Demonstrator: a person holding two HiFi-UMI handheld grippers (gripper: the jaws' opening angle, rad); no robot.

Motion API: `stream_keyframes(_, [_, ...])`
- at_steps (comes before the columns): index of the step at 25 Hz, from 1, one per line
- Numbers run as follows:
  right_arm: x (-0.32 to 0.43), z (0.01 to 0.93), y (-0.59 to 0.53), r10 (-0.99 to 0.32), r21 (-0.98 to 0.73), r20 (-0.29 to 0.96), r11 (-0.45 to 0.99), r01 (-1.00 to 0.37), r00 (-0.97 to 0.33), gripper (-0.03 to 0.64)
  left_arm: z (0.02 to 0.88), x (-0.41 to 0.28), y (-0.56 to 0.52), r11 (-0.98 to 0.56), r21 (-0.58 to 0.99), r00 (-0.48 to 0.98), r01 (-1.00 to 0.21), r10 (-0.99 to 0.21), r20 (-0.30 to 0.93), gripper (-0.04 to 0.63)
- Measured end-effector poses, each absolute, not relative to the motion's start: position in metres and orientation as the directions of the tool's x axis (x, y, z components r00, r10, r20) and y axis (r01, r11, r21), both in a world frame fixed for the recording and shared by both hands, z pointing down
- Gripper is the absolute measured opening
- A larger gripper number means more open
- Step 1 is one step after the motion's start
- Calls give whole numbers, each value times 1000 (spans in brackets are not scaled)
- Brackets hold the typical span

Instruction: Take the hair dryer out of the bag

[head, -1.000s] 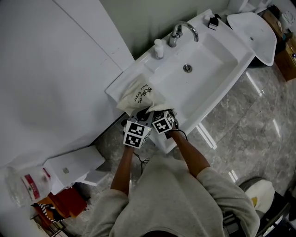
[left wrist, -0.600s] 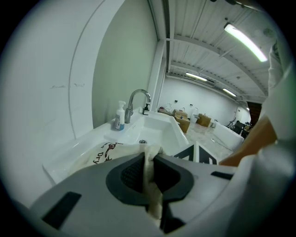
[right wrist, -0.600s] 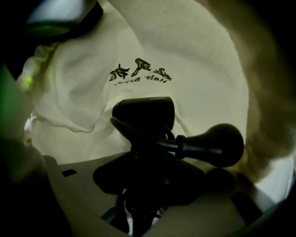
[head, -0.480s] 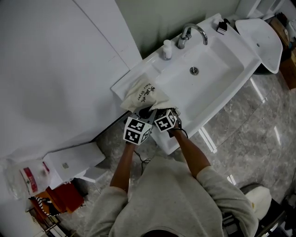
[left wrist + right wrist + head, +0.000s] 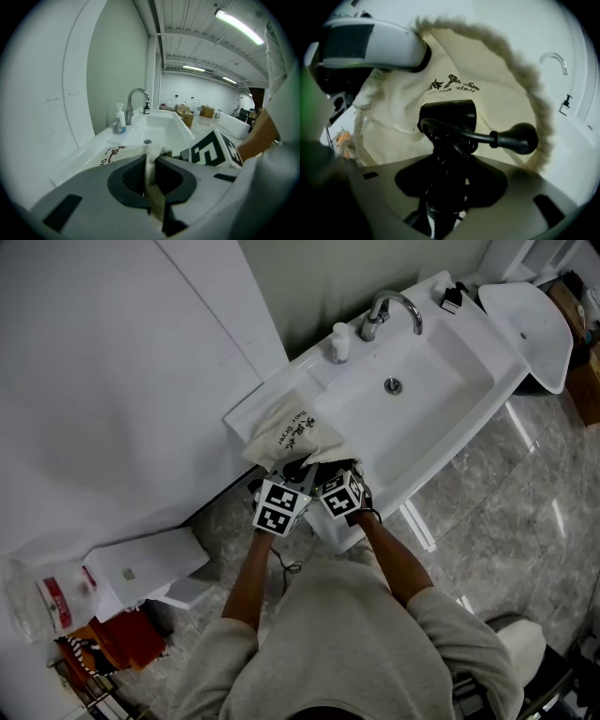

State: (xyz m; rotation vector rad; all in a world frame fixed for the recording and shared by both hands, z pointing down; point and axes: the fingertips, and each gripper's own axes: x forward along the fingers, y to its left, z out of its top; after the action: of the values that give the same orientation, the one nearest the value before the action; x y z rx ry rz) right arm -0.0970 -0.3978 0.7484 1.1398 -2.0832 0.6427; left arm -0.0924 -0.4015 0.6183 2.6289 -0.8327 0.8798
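Left gripper [image 5: 150,177] pinches bag [image 5: 291,432] (cream cloth); right gripper [image 5: 446,190] clamps hair dryer [image 5: 447,117]; white sink [image 5: 441,418], marble floor [image 5: 525,521].

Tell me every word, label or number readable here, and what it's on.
"Hair Dryer", as best it can be made out: printed on the cloth bag, beside brush-style characters too small to read.
Label on the soap bottle: too small to read.
Print on the red-and-white packet: too blurred to read.

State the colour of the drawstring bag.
Cream bag with dark printed lettering; clearest in the right gripper view.
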Motion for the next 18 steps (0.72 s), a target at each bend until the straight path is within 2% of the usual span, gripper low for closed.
stream_keyframes(18, [-57,724,-343,-519,-107,737,543,-833,-433,198,624,-75,-397,-807,32,649,-589,-449,614,25])
